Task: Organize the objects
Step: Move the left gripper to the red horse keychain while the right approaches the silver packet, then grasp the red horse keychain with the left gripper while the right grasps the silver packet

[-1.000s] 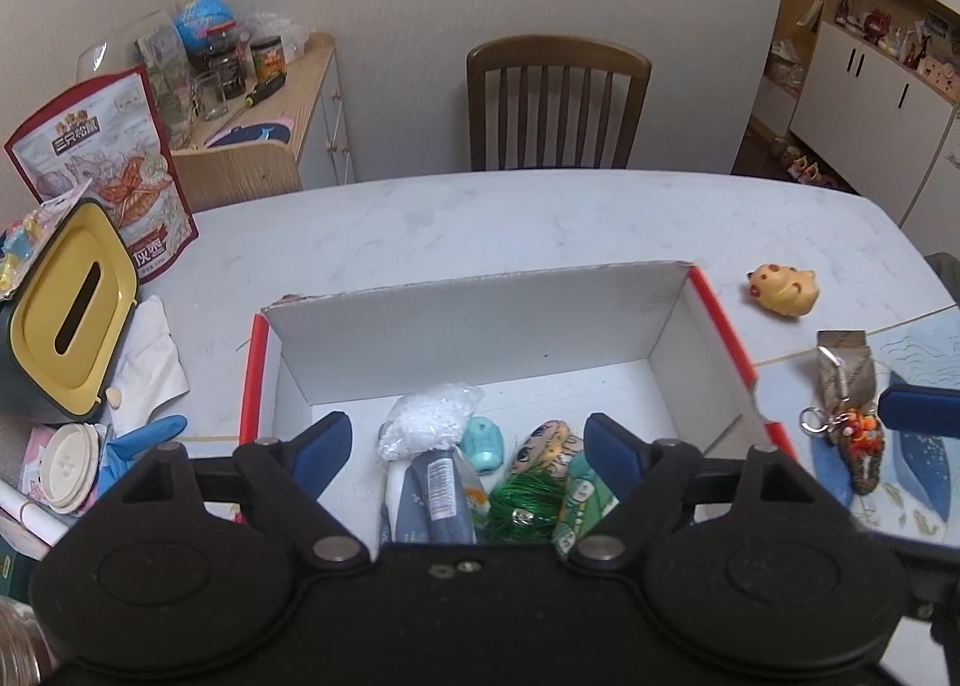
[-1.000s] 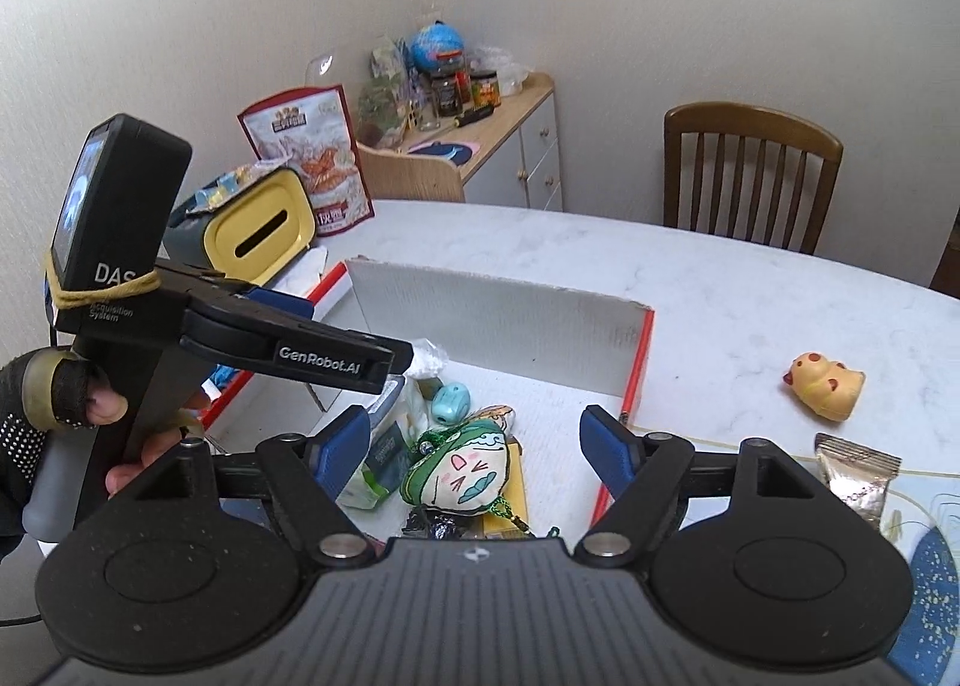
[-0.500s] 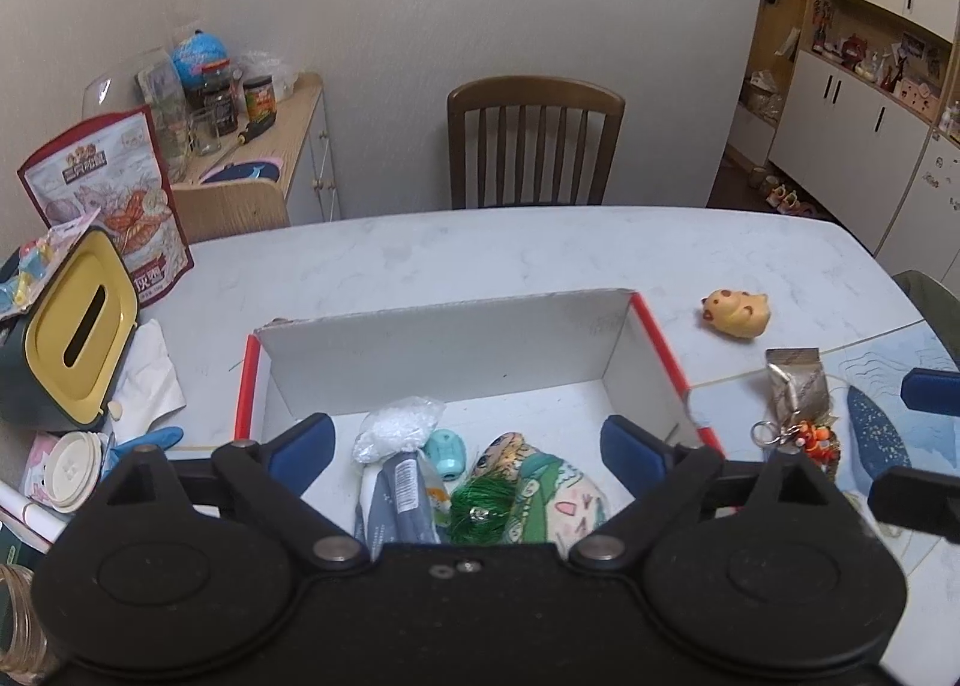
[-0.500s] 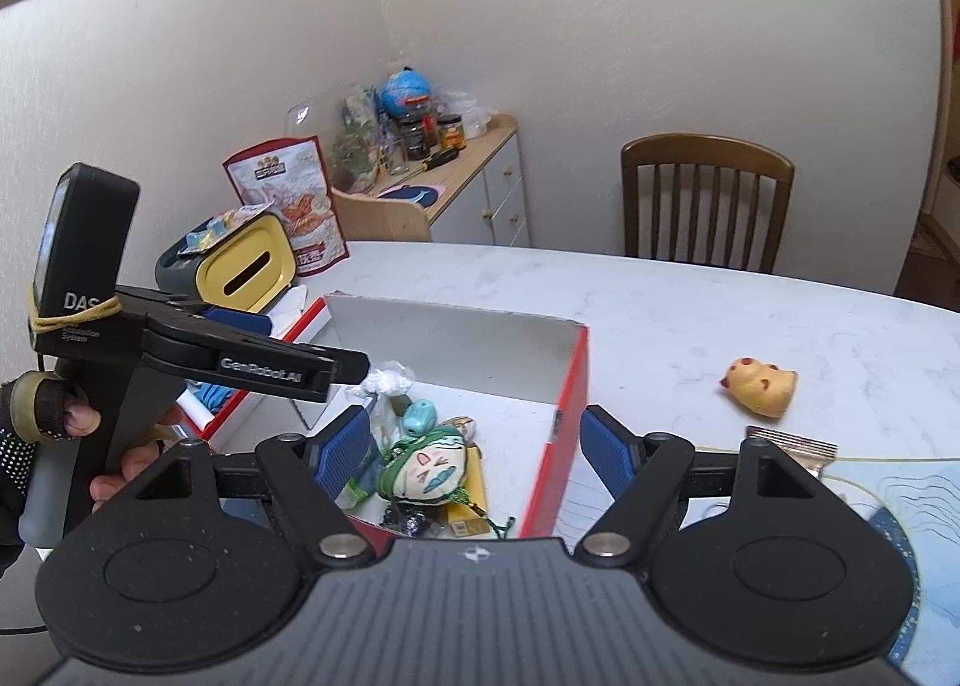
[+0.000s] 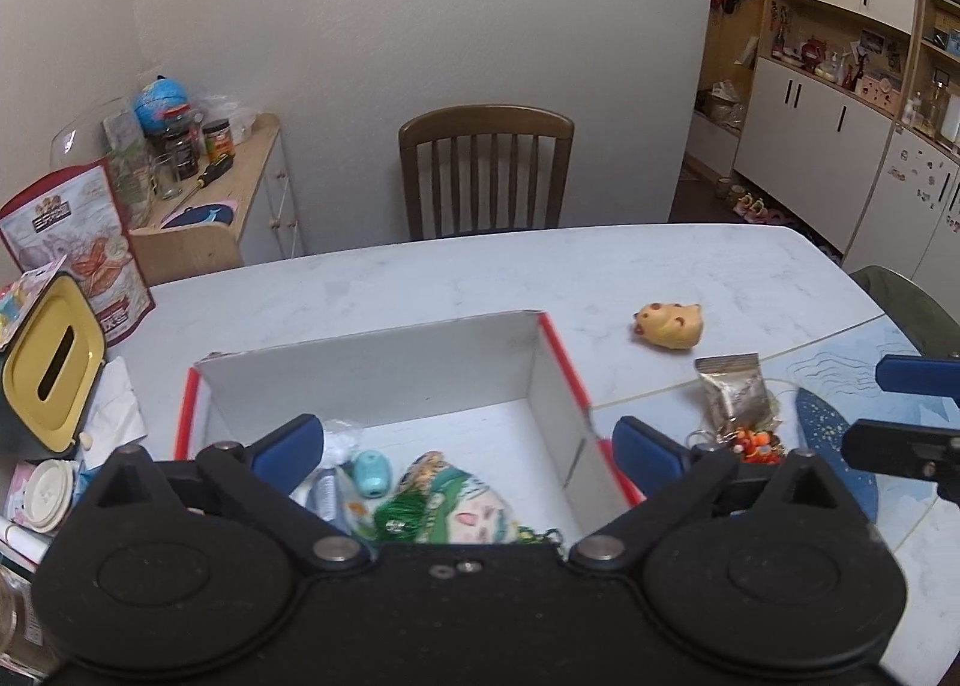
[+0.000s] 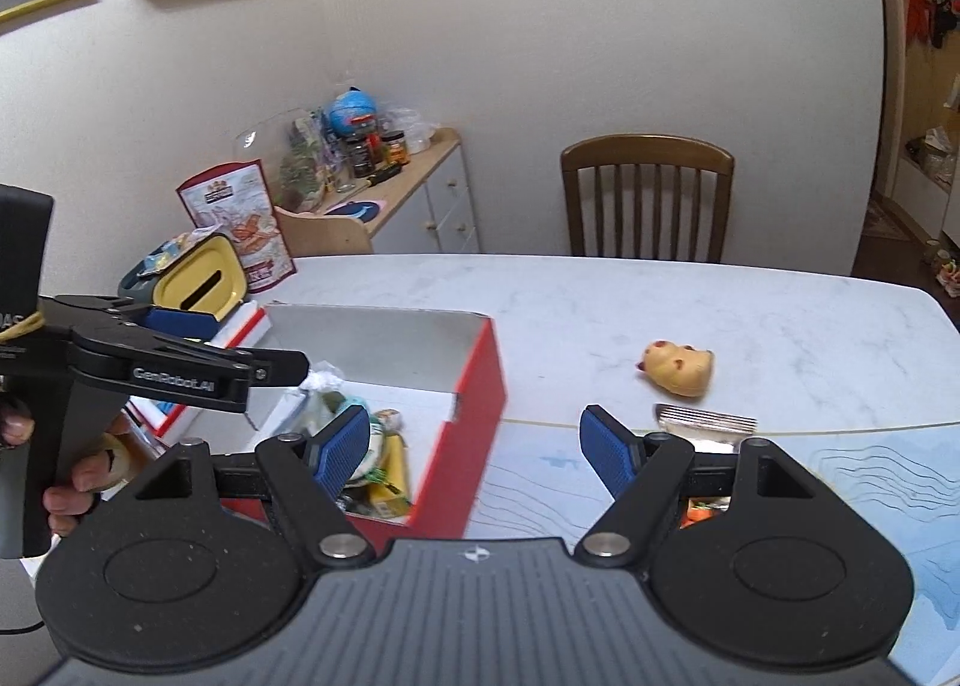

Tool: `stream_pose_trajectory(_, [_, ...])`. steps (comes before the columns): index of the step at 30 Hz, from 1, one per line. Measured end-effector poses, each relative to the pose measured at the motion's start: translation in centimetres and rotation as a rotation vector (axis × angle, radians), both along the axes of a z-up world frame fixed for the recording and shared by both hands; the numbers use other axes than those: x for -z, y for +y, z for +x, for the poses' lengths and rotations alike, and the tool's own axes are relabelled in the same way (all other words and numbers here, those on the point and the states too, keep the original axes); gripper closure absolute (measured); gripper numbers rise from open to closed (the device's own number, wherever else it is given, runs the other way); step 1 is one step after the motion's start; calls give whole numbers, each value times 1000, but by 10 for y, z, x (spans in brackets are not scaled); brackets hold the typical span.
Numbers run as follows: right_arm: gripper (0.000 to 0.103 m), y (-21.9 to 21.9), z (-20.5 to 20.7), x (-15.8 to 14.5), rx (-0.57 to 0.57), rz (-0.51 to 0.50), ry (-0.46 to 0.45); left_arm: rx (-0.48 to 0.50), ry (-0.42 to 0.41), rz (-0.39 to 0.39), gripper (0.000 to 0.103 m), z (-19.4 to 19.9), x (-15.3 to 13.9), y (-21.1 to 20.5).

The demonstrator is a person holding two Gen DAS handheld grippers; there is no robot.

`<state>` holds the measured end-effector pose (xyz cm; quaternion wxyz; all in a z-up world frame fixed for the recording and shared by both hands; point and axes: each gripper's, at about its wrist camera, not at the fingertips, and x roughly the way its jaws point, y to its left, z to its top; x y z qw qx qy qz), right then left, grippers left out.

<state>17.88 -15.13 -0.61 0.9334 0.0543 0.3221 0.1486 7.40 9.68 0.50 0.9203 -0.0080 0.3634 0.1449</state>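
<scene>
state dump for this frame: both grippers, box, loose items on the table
left gripper: open, empty, over the box
right gripper: open, empty, over the table beside the box
box: open-topped, holding several small items
yellow toy: on the table, outside the box
foil packet: on the table, outside the box
keychain: on the mat, outside the box
tissue box: lid shut

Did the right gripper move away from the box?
Yes. The right gripper shifted right: it was over the red box, and now sits past its right wall, above the mat.
</scene>
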Motion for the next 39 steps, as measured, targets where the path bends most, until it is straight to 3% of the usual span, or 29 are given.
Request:
stream_pose_trajectory(14, [18,-97,6,23,31,15,23,-16,2,-12,1,33,15,-63])
stream_pose_trajectory(26, [17,-161,31,61,4,-31,77,-27,13,-42,1,71,51,-115])
stream_pose_trajectory(35, [17,-182,53,91,-49,-65,127,-42,55,-107,1,96,91,-141])
stream_pose_trajectory(39, [17,-181,60,107,-74,-87,147,-26,59,-88,1,103,105,-151])
